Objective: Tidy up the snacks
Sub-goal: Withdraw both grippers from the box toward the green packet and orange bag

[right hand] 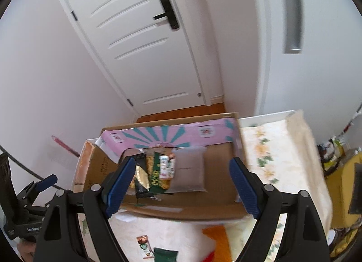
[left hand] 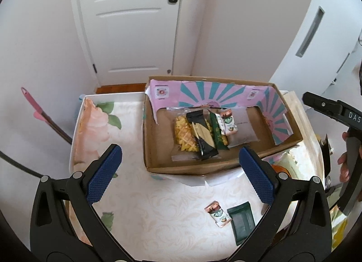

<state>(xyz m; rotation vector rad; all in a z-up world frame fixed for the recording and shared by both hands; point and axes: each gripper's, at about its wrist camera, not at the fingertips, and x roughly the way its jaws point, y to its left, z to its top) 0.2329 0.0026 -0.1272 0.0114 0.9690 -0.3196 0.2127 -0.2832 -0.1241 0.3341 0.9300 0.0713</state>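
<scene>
My left gripper [left hand: 178,173] and right gripper [right hand: 181,191] hang released; next, I grab 2 packets [left hand: 218,213] at 5 o'clock for the box [left hand: 190,168].

Left gripper [left hand: 181,171]: black plastic arms w/ silver rivets, blue cross-hatched pads [left hand: 104,176]. Right gripper [right hand: 181,188]: same build, black w/ blue pads [right hand: 243,190]; white "DAS" lettering on its body in left view. Bare-skinned hand [left hand: 345,160] on grey handle.

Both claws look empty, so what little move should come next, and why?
Probably lower the open left gripper onto the small pink packet lying on the tablecloth beside the dark green packet. Both are outside the cardboard box.
</scene>
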